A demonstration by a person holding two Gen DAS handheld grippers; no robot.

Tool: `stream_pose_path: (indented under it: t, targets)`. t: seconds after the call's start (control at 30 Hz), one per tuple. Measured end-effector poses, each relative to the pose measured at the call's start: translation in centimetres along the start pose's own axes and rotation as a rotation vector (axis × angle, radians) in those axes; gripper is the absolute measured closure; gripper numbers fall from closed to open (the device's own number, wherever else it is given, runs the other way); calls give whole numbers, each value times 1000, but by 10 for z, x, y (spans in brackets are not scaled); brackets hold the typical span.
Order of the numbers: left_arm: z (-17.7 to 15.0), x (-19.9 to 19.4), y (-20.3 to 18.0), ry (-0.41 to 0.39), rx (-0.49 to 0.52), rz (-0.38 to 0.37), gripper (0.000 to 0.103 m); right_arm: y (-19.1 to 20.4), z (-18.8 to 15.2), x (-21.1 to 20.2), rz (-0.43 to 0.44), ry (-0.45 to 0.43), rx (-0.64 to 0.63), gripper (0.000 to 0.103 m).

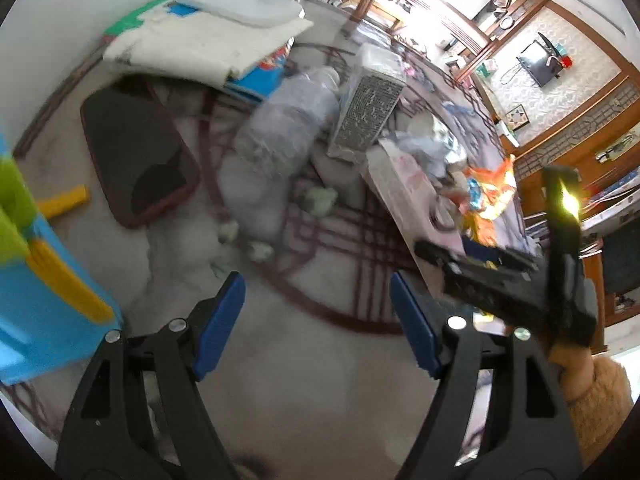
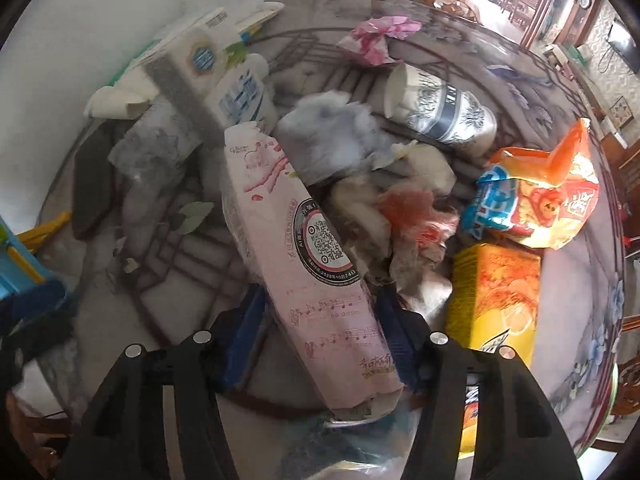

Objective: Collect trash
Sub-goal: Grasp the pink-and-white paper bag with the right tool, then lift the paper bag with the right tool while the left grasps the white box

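A long pink paper carton (image 2: pixel 312 248) lies between the blue pads of my right gripper (image 2: pixel 320 324), which is shut on its near end. The carton points away over a heap of trash on the glass table (image 2: pixel 580 300): crumpled tissue (image 2: pixel 336 136), a paper cup (image 2: pixel 440 112) on its side, an orange snack bag (image 2: pixel 552 196) and a yellow box (image 2: pixel 496 300). My left gripper (image 1: pixel 316 320) hangs open above bare table with nothing between its fingers. In the left wrist view, a crushed clear bottle (image 1: pixel 288 120) and small green scraps (image 1: pixel 320 200) lie ahead of it.
A dark phone in a red case (image 1: pixel 136 152) lies left of the bottle. A grey-patterned box (image 1: pixel 368 112) stands behind it. Folded cloth and white foam (image 1: pixel 208 40) sit by the wall. A blue and yellow toy (image 1: pixel 40 280) is at the near left. A pink wrapper (image 2: pixel 376 40) lies far back.
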State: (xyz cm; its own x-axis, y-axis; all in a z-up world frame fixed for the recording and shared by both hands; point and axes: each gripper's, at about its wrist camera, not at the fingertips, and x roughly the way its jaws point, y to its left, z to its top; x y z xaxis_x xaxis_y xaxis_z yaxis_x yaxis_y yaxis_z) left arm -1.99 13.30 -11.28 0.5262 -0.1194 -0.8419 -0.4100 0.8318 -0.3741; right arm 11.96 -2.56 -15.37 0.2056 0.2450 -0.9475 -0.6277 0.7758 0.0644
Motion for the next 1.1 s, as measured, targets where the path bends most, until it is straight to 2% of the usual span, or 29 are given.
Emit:
stream_pose_path:
  t: [0.3,0.53,0.6,0.67,0.7,0.73,0.83,1.1]
  targets:
    - [64,19,-17,-91,77,46,31,-10,-39,-51,57,-79,109,49]
    - [106,52,-39,-105,121,62,31,-25,-75,-78,75,-122,249,49]
    - [109,56,-44,-108,125,56,35,-29,-81,-80,65,-124,262,49]
    - [111,62,-50,-101,137,59,48,-32,-86,-82,61,-123,274,49]
    - [110,64,-52,-93,141,57,61,-33,-89,-84,61,-123,281,49]
    - [109,65,-54,-85,144,52,66,-35,-91,-85,61,-125,286,49]
    - [105,63,-57,-84,150,39,67,-38,-94,-87,64,-128,299,49]
    - [82,20,-63,-118,161,-27,67,-45,-97,-86,62,-135,318,49]
